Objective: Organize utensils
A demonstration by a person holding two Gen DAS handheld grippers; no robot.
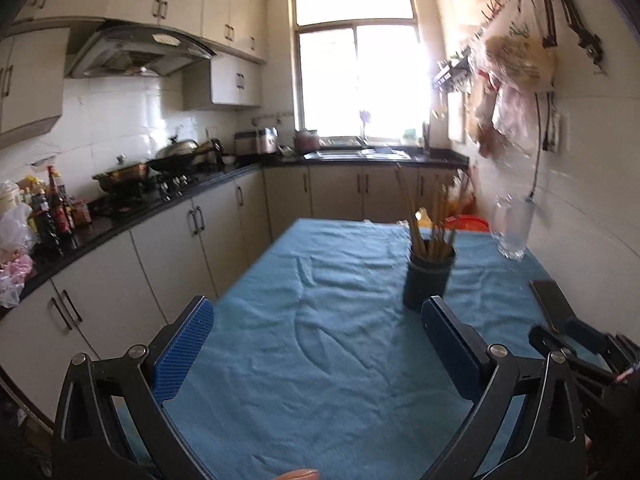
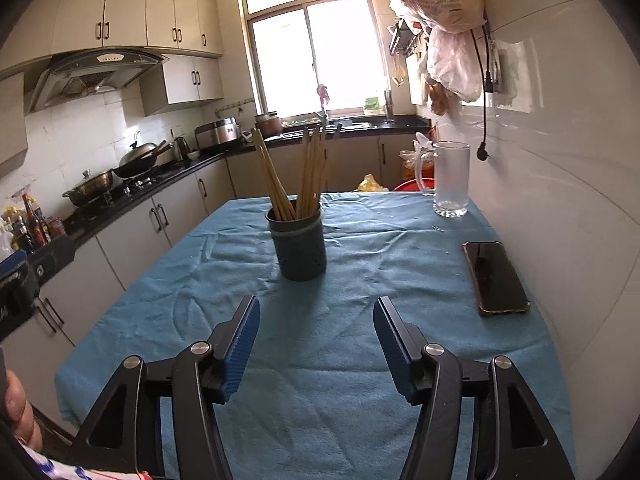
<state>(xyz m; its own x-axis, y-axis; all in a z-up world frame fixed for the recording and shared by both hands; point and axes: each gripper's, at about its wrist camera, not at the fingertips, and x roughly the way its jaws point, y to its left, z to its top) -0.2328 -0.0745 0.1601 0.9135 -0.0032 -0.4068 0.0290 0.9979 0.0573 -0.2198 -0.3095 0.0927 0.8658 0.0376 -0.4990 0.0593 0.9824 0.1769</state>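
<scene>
Standing upright on the blue-clothed worktop (image 2: 360, 240), the dark holder (image 2: 298, 246) filled with wooden chopsticks (image 2: 308, 172) is seen just ahead of both grippers. The left gripper (image 1: 318, 330) is spread wide and the right gripper (image 2: 316, 336) partly, nothing being gripped.

A blue cloth (image 2: 360, 248) covers the desk; a black phone (image 2: 496, 278) lies flat at right; an empty glass mug (image 2: 450, 178) stands behind it; plastic bags (image 2: 444, 4) hang upper right.
</scene>
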